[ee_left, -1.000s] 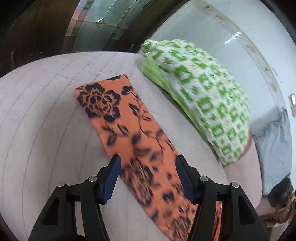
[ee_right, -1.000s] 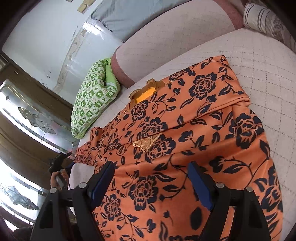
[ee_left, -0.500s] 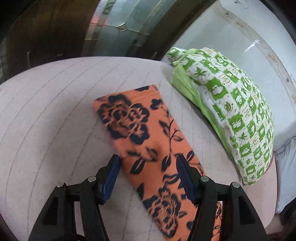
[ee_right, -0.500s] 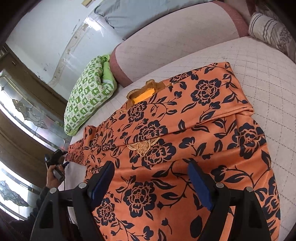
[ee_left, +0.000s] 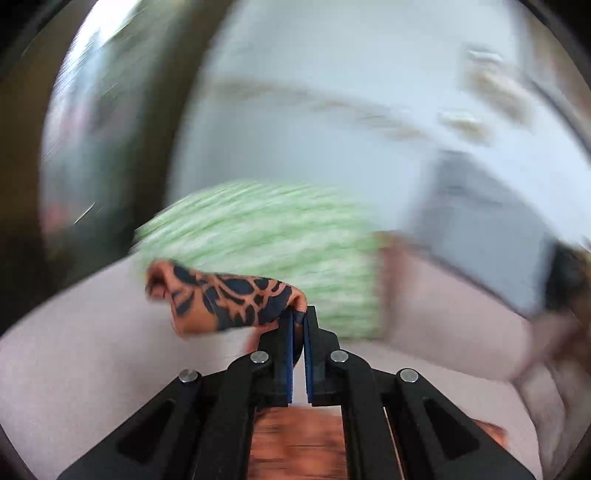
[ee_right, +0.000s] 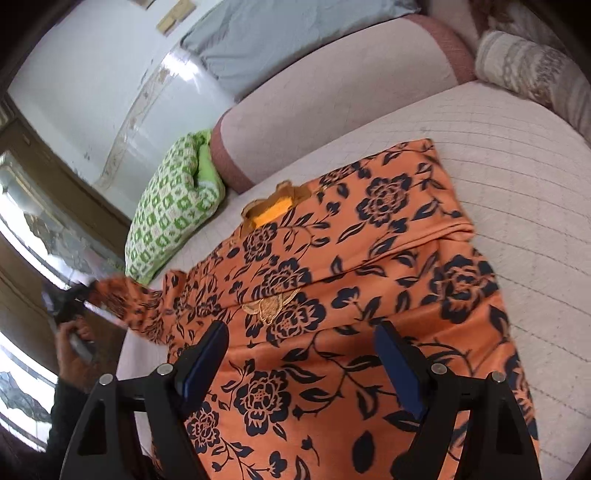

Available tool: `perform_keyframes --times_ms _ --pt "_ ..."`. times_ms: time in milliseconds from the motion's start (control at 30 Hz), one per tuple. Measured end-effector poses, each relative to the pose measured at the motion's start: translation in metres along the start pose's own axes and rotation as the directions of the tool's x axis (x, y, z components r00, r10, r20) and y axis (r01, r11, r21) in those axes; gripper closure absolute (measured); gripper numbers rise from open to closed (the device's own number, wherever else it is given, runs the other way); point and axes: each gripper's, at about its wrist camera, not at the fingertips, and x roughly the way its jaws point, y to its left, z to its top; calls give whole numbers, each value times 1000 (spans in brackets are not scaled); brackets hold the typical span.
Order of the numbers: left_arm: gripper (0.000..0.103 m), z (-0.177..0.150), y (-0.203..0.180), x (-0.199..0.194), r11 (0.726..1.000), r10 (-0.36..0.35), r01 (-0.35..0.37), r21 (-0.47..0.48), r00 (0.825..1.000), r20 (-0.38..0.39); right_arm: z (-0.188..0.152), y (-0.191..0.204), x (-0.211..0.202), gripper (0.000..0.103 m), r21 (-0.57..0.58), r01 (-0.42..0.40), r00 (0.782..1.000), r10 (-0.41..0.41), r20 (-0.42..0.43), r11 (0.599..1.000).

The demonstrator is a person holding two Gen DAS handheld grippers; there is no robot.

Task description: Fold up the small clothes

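An orange garment with dark blue flowers (ee_right: 354, 295) lies spread on the pale quilted bed (ee_right: 517, 155). My left gripper (ee_left: 298, 321) is shut on the end of its sleeve (ee_left: 225, 299) and holds it lifted off the bed; the left wrist view is blurred by motion. In the right wrist view the lifted sleeve (ee_right: 122, 295) shows at the far left with the left gripper (ee_right: 70, 302) on it. My right gripper (ee_right: 301, 354) is open and empty, hovering over the garment's lower front.
A green and white checked pillow (ee_right: 170, 210) lies at the bed's far left, also behind the sleeve (ee_left: 273, 236). A padded headboard (ee_right: 332, 96) with a grey pillow (ee_right: 288, 33) stands behind. A striped cushion (ee_right: 535, 70) sits far right.
My left gripper has shut on the sleeve end and lifted it off the bed, swinging fast. The right gripper has stayed open over the garment.
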Motion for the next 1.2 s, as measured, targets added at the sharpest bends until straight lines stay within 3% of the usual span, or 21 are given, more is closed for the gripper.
perform_keyframes --times_ms 67,100,200,233,267,300,367,400,433,533,600,633,667,767,833,933,1000,1067,1100,1167,1200 --pt "99 -6 -67 -9 989 -106 105 102 994 7 0 -8 -10 20 18 -10 1000 10 20 1000" --pt "98 -20 -112 -15 972 -182 182 150 983 -8 0 -11 -15 19 25 -11 1000 11 27 1000" --pt "94 -71 -193 4 933 -276 302 196 950 -149 0 -24 -33 19 53 -27 998 24 54 998" --pt "75 -92 -210 17 928 -280 323 186 934 -222 0 -28 -37 19 63 -28 998 24 55 998" --pt "59 -122 -228 39 912 -288 371 175 883 -370 -1 -33 -41 19 77 -29 998 24 60 997" --pt "39 -142 -237 52 900 -287 402 168 838 -463 -1 -37 -44 19 84 -28 998 23 60 996" --pt "39 -196 -240 79 898 -237 417 139 725 -647 -3 -45 -48 16 104 -24 998 18 57 994" --pt "41 -206 -232 82 906 -207 399 140 707 -676 -3 -49 -51 15 115 -21 998 14 61 993" --pt "41 -208 -222 76 911 -208 390 132 712 -670 -2 -50 -53 15 118 -23 998 16 58 993" --pt "40 -187 -177 44 921 -237 369 125 784 -574 5 -47 -53 15 94 -27 998 21 58 995" --pt "32 -167 -137 29 948 -142 257 187 869 -474 13 -42 -46 15 80 -39 998 36 44 996" --pt "32 -162 -120 29 959 -78 190 210 890 -450 22 -37 -39 15 68 -56 998 54 36 996" --pt "32 -161 -98 33 966 -11 124 228 896 -444 29 -32 -32 15 58 -63 998 61 29 996" --pt "32 -173 -54 54 971 95 28 236 864 -494 61 -24 -2 15 55 -58 998 56 25 997" --pt "32 -183 -32 61 981 109 -5 196 848 -519 90 -20 33 15 48 -47 998 48 -28 998" --pt "32 -193 -13 66 994 76 -24 104 845 -530 113 -18 80 18 -20 92 989 -94 -114 996" --pt "32 -199 -4 76 998 57 -26 64 827 -559 116 -16 111 31 -119 210 960 -227 -162 971" --pt "33 -203 -1 79 998 58 -32 56 826 -561 110 -20 137 54 -146 273 923 -301 -239 951" --pt "40 -207 2 80 997 66 -39 60 825 -561 107 -15 141 58 -190 301 911 -341 -234 935" --pt "53 -206 3 82 994 100 -64 84 831 -548 103 -3 143 92 -246 311 900 -368 -234 918" --pt "63 -206 5 82 993 112 -73 92 832 -544 104 3 140 92 -252 303 903 -362 -233 919"
